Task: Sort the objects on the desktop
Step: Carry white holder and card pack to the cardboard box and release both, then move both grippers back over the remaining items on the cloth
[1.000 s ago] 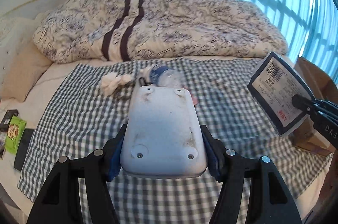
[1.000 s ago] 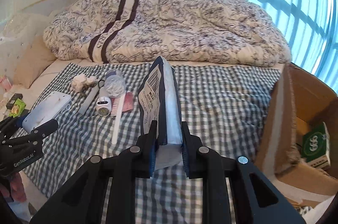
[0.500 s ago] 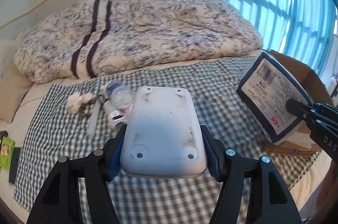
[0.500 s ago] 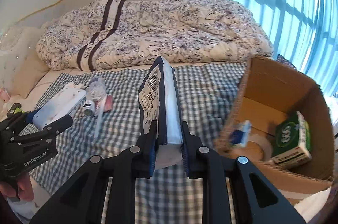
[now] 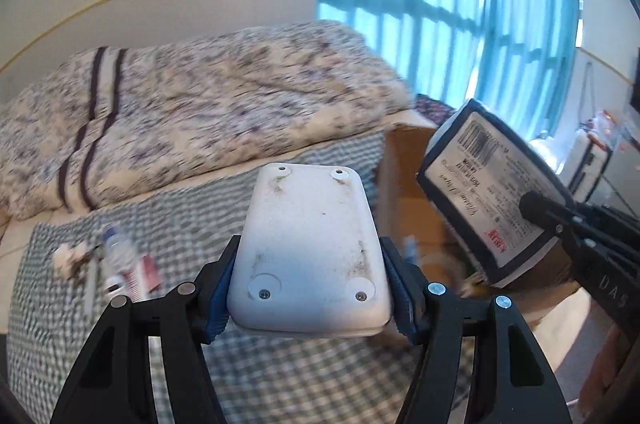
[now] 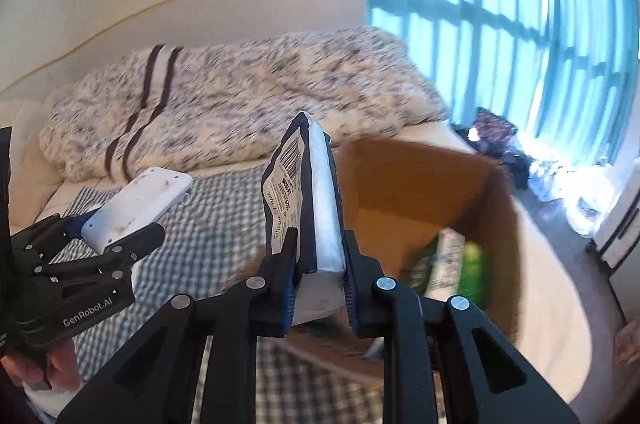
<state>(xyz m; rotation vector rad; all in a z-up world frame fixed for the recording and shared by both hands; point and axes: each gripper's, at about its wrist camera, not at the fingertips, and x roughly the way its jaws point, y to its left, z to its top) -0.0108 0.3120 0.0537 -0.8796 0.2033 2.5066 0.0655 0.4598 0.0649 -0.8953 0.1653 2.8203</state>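
My left gripper point(image 5: 308, 288) is shut on a white plastic power strip point(image 5: 308, 248), held underside up above the checked cloth; it also shows in the right wrist view point(image 6: 136, 203). My right gripper point(image 6: 320, 264) is shut on a dark-edged tissue pack point(image 6: 304, 195) with a barcode label, held upright just left of the open cardboard box point(image 6: 400, 183). The pack point(image 5: 492, 195) and box point(image 5: 404, 183) show at the right of the left wrist view. A green carton point(image 6: 456, 264) lies inside the box.
A checked cloth point(image 5: 60, 304) covers the bed, with a small bottle, a crumpled tissue point(image 5: 66, 256) and other small items at its left. A rumpled floral duvet point(image 5: 200, 111) lies behind. Blue-curtained windows point(image 6: 500, 23) and floor clutter are to the right.
Both grippers have swung right with their loads. The cardboard box has come nearer and larger in both views, and the small items on the cloth have slid off to the left.
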